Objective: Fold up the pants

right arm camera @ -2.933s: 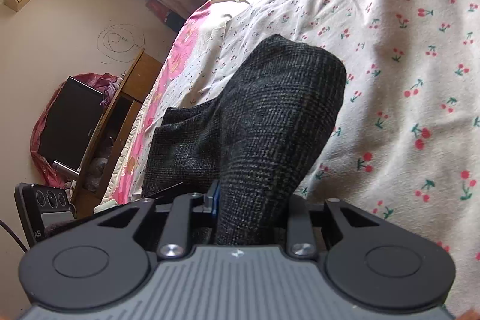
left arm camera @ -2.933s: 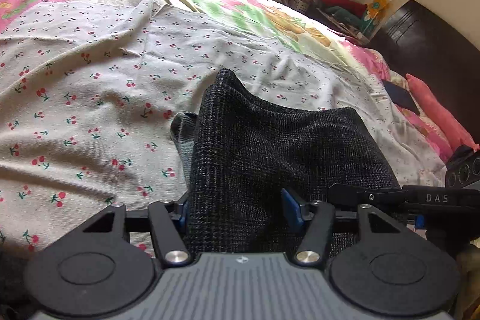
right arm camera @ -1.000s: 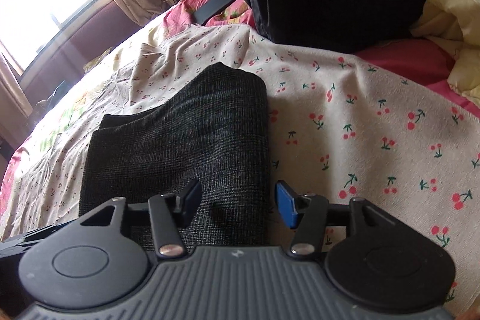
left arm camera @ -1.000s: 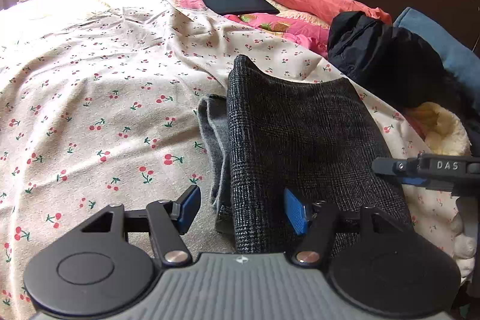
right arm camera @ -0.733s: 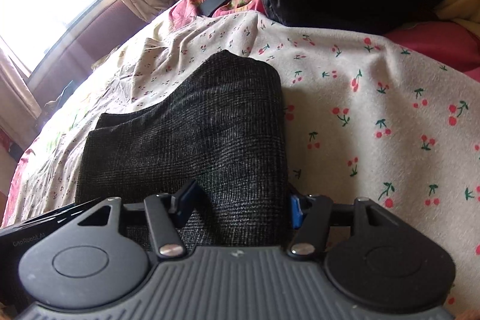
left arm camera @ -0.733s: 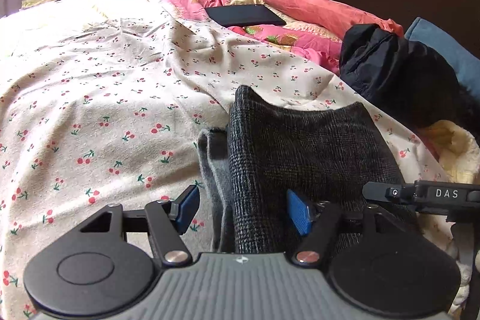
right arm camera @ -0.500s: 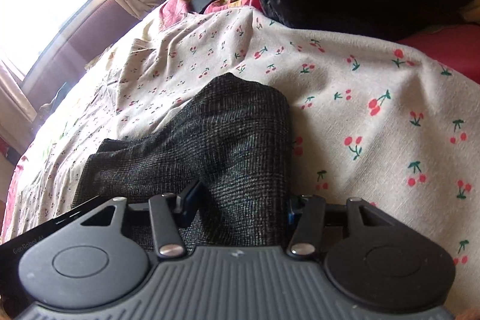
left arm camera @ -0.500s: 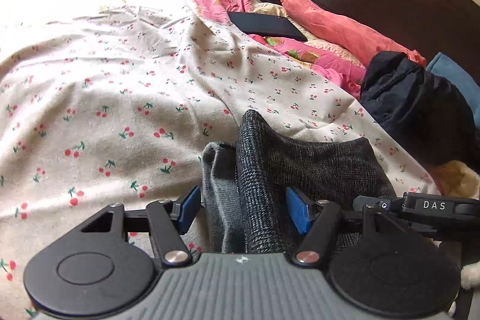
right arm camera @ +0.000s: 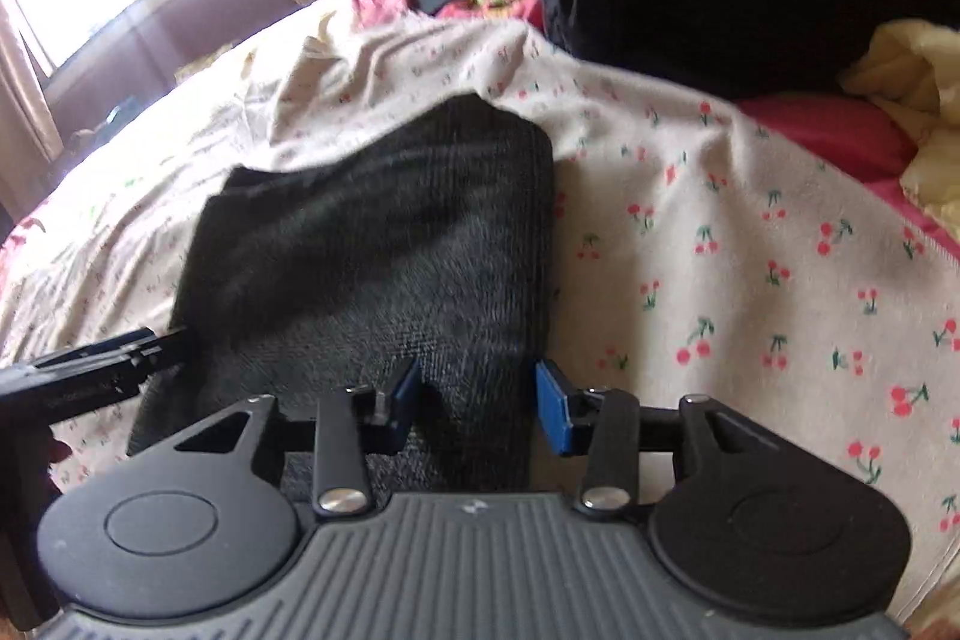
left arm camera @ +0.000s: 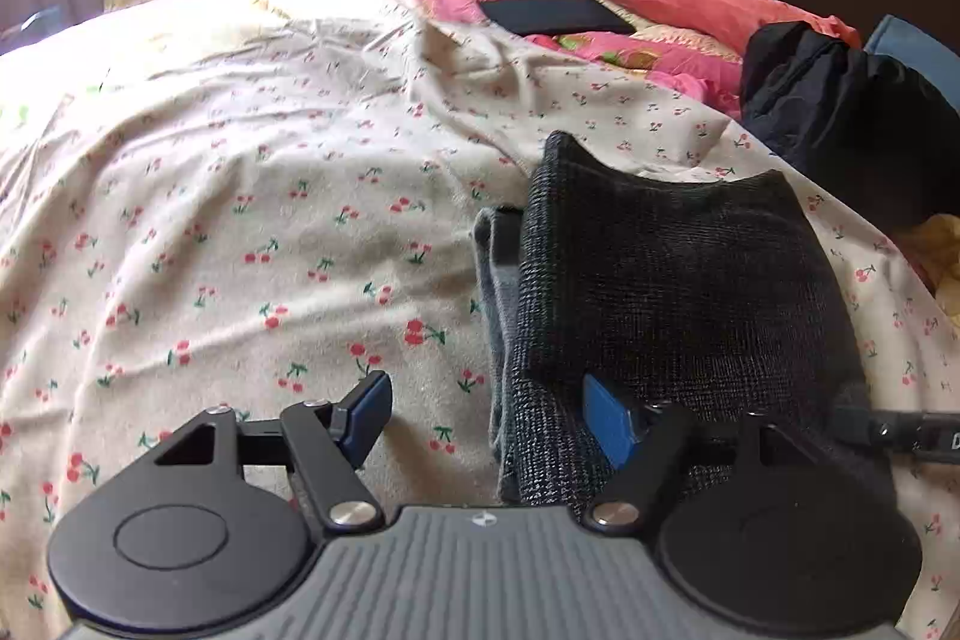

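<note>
Most of both frames is filled by the cherry-print sheet (left arm camera: 252,196), and on it we see the folded pants (left arm camera: 672,292) lying as a dark bundle in the lower right of the left view and the centre of the right view. Its long axis runs away from us, straight ahead of both tools, roughly equally near. Our left gripper (left arm camera: 486,418) is spread wide, released, straddling the bundle's left edge. Our right gripper (right arm camera: 477,403) is parted too, fingers flanking the near right corner without pinching it, as far as we can judge.
</note>
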Action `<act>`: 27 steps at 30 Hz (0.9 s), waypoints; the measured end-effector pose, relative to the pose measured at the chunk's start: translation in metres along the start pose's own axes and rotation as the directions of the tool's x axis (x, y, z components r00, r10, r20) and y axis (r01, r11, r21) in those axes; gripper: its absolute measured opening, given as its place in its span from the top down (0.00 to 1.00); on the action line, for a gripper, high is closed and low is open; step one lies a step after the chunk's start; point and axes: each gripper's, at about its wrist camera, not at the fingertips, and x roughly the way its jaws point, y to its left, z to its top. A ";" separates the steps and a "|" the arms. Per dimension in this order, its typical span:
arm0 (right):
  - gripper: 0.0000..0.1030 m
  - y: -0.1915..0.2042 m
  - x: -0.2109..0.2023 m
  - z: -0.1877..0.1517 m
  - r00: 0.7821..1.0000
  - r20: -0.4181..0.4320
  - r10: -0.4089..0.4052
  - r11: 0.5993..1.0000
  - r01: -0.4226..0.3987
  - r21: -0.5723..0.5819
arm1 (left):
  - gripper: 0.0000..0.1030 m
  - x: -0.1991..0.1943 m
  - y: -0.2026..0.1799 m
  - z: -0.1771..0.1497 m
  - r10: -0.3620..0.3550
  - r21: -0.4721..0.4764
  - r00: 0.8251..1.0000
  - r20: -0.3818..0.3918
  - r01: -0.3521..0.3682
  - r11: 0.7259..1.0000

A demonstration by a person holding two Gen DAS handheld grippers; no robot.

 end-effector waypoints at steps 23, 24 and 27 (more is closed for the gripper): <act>0.57 0.040 -0.118 -0.072 0.984 0.175 0.030 0.999 -0.023 -0.040 | 0.00 -0.122 -0.083 -0.078 0.088 0.000 0.983 0.162 -0.089 0.996; 0.57 0.041 -0.120 -0.074 0.984 0.177 0.022 0.999 -0.014 -0.044 | 0.00 -0.122 -0.085 -0.081 0.097 0.004 0.983 0.156 -0.099 0.995; 0.57 0.043 -0.122 -0.080 0.985 0.173 0.007 0.999 0.000 -0.042 | 0.00 -0.120 -0.088 -0.092 0.106 0.020 0.984 0.140 -0.110 0.994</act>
